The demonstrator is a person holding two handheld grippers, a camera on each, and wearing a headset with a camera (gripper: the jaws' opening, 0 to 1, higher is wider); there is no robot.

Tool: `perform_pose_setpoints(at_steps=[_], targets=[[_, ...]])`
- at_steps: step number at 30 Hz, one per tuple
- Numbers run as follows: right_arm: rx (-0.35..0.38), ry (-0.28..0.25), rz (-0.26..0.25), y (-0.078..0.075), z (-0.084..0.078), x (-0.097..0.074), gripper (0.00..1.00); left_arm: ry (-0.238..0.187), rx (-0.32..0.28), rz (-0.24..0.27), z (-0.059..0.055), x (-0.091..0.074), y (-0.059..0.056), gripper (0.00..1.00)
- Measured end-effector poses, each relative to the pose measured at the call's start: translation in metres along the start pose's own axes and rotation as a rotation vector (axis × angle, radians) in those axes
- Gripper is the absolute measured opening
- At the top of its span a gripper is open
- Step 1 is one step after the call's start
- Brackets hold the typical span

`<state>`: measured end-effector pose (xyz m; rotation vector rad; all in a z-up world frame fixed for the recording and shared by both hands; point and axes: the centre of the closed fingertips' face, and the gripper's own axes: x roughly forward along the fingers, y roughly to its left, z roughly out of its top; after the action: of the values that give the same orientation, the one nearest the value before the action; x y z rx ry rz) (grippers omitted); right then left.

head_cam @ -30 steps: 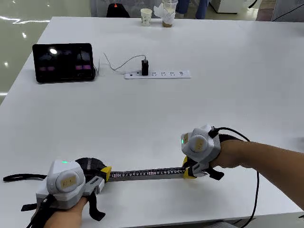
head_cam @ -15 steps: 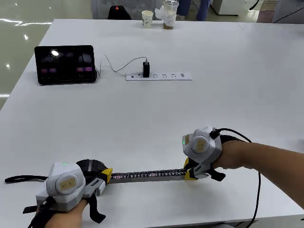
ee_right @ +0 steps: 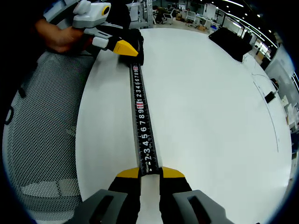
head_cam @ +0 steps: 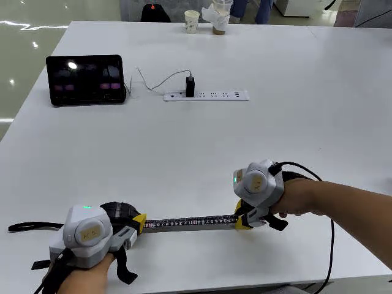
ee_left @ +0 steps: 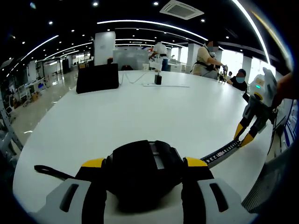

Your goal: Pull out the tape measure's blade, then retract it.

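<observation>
Along the table's (head_cam: 245, 135) near edge the blade (head_cam: 190, 222) lies left-right, paid out from the case (head_cam: 119, 213) clamped in the left gripper (ee_left: 144, 163); the right gripper (ee_right: 149, 173) is closed on the blade tip. Retraction should carry the tip leftward along this axis

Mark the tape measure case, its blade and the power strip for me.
tape measure case (ee_left: 142, 170), left gripper view, top of its black body
blade (ee_right: 142, 126), right gripper view, numbered face at mid-length
power strip (head_cam: 220, 95), head view, white top by the sockets
</observation>
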<state>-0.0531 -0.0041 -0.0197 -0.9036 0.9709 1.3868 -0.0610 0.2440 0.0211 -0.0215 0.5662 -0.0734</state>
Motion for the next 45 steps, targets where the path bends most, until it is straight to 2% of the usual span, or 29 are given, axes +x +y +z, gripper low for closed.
perform_pose_setpoints(at_steps=[23,45], targets=[[0.012,0.031,-0.016,0.001,0.008,0.003,0.11,0.000,-0.003,-0.001,0.000,0.000,0.000,0.60],[0.031,0.033,-0.021,0.001,0.014,0.005,0.11,-0.005,-0.002,-0.002,0.000,0.001,0.001,0.61]])
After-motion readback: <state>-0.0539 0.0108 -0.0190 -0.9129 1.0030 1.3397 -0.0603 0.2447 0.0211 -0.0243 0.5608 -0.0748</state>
